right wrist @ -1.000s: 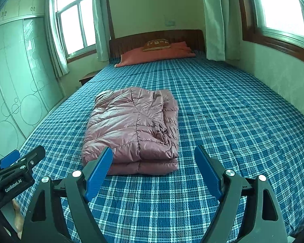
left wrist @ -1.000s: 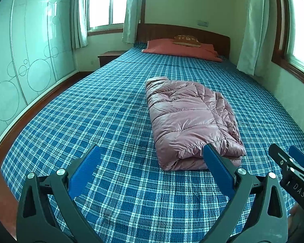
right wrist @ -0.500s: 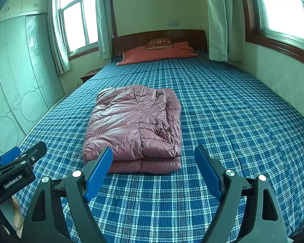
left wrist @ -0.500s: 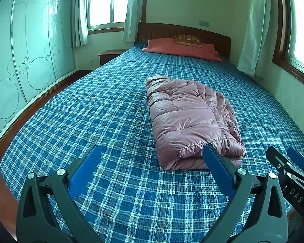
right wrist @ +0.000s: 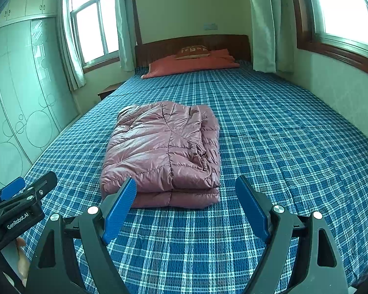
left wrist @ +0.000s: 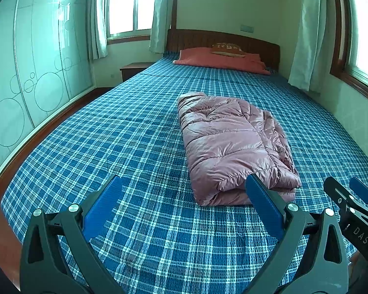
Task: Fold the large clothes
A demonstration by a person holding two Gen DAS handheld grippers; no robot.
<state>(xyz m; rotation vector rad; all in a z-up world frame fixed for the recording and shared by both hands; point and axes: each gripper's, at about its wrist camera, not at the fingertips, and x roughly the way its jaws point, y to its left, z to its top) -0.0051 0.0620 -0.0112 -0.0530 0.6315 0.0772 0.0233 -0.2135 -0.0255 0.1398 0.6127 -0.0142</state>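
Two tongs are in my hands, and both are wide open with nothing in them. My left tongs (left wrist: 184, 196) and my right tongs (right wrist: 185, 198) hang above the near end of the bed (right wrist: 294, 147). The pink puffy coat (right wrist: 164, 152) lies folded in the middle of the bed, apart from both. I think the fold looks done. The coat is puffy and slippery, so a bump could make it spring open or slide.
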